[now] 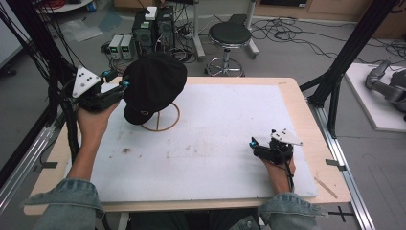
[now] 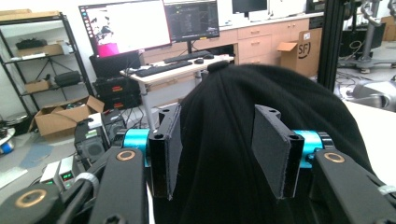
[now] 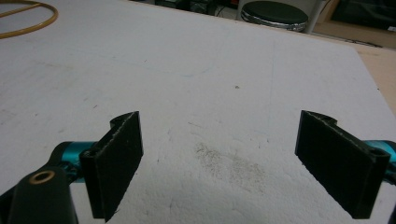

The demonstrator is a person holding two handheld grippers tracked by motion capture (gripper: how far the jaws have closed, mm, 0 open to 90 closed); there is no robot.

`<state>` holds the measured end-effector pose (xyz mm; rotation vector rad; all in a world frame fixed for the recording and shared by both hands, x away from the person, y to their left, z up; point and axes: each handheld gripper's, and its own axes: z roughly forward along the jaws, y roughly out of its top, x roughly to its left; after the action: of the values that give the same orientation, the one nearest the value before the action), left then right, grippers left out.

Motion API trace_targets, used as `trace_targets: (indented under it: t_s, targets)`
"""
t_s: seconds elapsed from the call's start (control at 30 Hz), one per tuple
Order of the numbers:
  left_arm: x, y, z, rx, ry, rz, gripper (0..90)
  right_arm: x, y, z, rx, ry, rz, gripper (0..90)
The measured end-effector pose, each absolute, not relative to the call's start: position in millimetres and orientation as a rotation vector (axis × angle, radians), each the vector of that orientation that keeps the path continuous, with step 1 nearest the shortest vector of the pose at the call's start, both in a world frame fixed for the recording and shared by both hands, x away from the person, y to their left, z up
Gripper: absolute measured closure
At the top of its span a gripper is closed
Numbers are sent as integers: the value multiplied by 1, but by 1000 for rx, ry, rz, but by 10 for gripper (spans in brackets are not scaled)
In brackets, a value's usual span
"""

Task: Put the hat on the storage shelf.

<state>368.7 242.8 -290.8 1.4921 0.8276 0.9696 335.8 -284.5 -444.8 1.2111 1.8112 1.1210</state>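
A black cap (image 1: pixel 153 81) sits on a wooden wire stand whose ring base (image 1: pixel 165 125) rests on the white board at the back left. My left gripper (image 1: pixel 125 86) is raised at the cap's left side. In the left gripper view its two pads (image 2: pixel 170 154) press against the cap (image 2: pixel 280 93) from both sides, with creased fabric between them, so my left gripper (image 2: pixel 217 154) is shut on it. My right gripper (image 1: pixel 252 143) lies low on the board near the front right. Its jaws (image 3: pixel 219 163) stand wide open over bare board. Part of the ring base (image 3: pixel 28 18) shows far off.
The white board (image 1: pixel 215 124) covers most of the wooden table (image 1: pixel 306 120). A black stool (image 1: pixel 230 36) and computer boxes (image 1: pixel 153 28) stand on the floor beyond the far edge. Black frame posts (image 1: pixel 342 62) rise at the table's right and left.
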Motion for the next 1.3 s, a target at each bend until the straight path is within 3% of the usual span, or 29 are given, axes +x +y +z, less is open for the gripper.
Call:
trace_targets:
  t_s: [0.53, 1.3]
  targets:
    - [336, 257, -342, 1516, 883, 920, 401, 337, -285, -444, 1213, 1805, 1116, 149]
    - [305, 258, -374, 1536, 861, 877, 235, 336, -285, -444, 1215, 1802, 1119, 149]
